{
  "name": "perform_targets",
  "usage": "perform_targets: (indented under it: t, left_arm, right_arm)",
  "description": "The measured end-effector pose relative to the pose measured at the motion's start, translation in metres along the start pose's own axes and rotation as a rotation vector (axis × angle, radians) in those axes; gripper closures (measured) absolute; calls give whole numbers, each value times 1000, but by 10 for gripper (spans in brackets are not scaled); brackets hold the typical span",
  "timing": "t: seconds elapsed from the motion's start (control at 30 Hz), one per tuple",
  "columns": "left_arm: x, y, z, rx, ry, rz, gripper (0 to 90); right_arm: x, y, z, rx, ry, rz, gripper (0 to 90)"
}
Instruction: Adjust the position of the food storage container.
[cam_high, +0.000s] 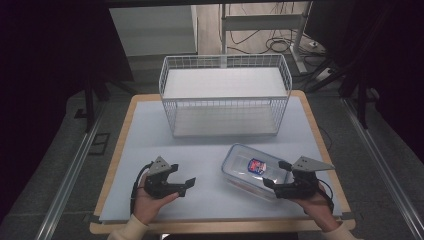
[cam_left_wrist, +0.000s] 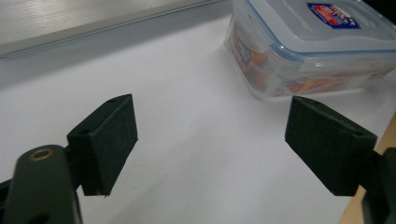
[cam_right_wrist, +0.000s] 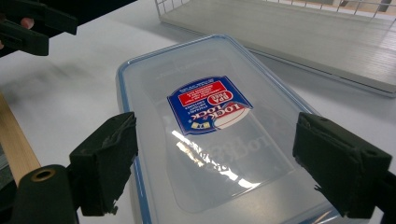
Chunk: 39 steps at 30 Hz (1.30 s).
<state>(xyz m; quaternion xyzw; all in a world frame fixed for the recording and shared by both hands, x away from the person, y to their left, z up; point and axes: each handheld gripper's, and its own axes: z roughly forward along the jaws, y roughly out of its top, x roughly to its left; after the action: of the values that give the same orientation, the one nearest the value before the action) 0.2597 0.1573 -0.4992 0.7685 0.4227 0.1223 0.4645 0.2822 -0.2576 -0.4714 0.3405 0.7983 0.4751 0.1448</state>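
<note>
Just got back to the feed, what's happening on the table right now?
A person holds a gripper in each hand over a white-topped table. The right gripper hovers open over the near end of a clear lidded container with a red and blue label, its jaws spread to either side of the lid and not gripping it. The left gripper is open too, pointing toward the container with bare table between them. A white wire basket stands behind, unused.

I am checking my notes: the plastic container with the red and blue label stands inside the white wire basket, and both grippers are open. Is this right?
Not quite. The plastic container lies on the table in front of the wire basket, as the high view shows. Both grippers are open.
</note>
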Motion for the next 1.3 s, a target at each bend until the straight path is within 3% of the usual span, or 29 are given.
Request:
perform_targets:
  t: [0.27,0.5,0.6,0.73,0.8,0.87,0.9,0.93,0.97,1.0,1.03,1.13,1.17,1.2,1.3]
  left_arm:
    - [3,-1,-1,-5,-4,-23,167]
    - [-2,1,-3,-13,-20,-12,168]
    - [-3,1,-2,1,-11,13,164]
    - [-2,0,-5,-1,-8,-9,166]
    - [-2,0,-4,4,-6,-7,168]
    - [-4,0,-2,15,-11,-2,168]
    - [-4,0,-2,15,-11,-2,168]
    - [-4,-1,-1,20,-14,-2,168]
    - [-4,-1,-1,25,-16,-1,168]
    - [-5,-1,0,27,-18,-1,169]
    - [-5,-2,0,29,-21,-3,169]
    - [-5,-2,0,35,-23,1,170]
    - [-5,-2,0,35,-23,1,171]
    - [-5,-2,1,40,-21,0,171]
    - [-4,-3,2,46,-19,-9,172]
  right_arm:
    - [1,-1,-3,-1,-3,7,148]
    - [2,0,-5,2,-24,7,153]
    - [2,2,-5,9,-32,3,160]
    - [2,7,-3,5,-13,4,200]
    - [3,7,-1,16,5,1,254]
    - [9,7,-3,39,41,-40,369]
    - [9,7,-3,39,41,-40,369]
    - [13,7,-6,45,58,-57,430]
    - [13,7,-6,45,58,-57,430]
    - [17,9,-9,52,66,-50,518]
    - [17,9,-9,52,66,-50,518]
    - [23,9,-9,86,83,-52,689]
    - [23,9,-9,86,83,-52,689]
    - [27,8,-9,102,85,-70,766]
    - [31,8,-10,117,99,-100,831]
